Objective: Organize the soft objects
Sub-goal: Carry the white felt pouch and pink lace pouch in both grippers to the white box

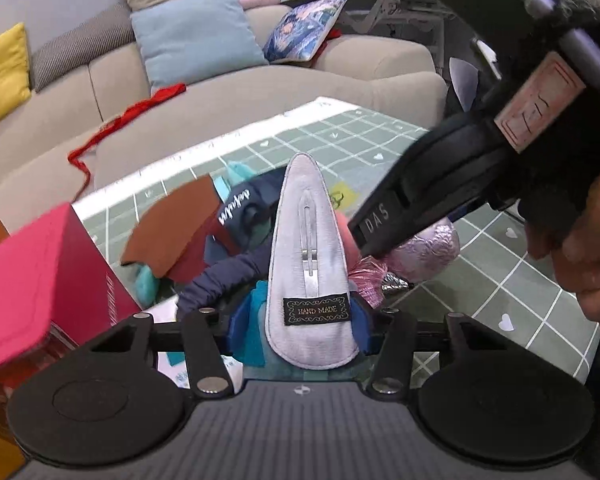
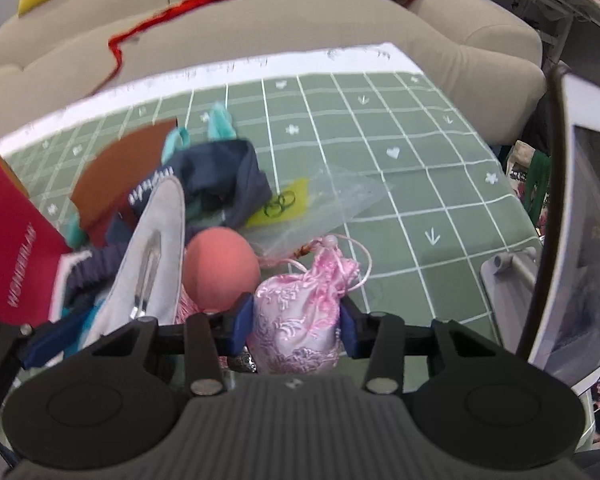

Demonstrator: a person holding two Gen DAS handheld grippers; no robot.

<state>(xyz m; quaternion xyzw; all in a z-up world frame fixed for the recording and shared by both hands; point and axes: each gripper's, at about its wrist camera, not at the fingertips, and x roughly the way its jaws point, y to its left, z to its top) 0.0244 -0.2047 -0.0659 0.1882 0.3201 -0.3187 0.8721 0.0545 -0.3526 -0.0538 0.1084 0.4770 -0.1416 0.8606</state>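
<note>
Left gripper (image 1: 300, 336): blue pads are pinched on the broad end of the grey padded hair clip (image 1: 308, 264), which stands upright between them with its tip pointing away. Stiff metal snap inside, soft velvet skin; light, judged unlikely to slip if held at the wide labelled end.

Right gripper (image 2: 296, 320): pads are pressed onto both flanks of the pink brocade pouch (image 2: 300, 300). Soft, squashy, slick satin; a mid-body hold is judged safer than the drawstring neck.

The coral sponge ball (image 2: 220, 272) is just left of the right pads, touching the clip. Navy cloth (image 2: 224, 176) lies beyond on the green grid mat (image 2: 380, 200).
</note>
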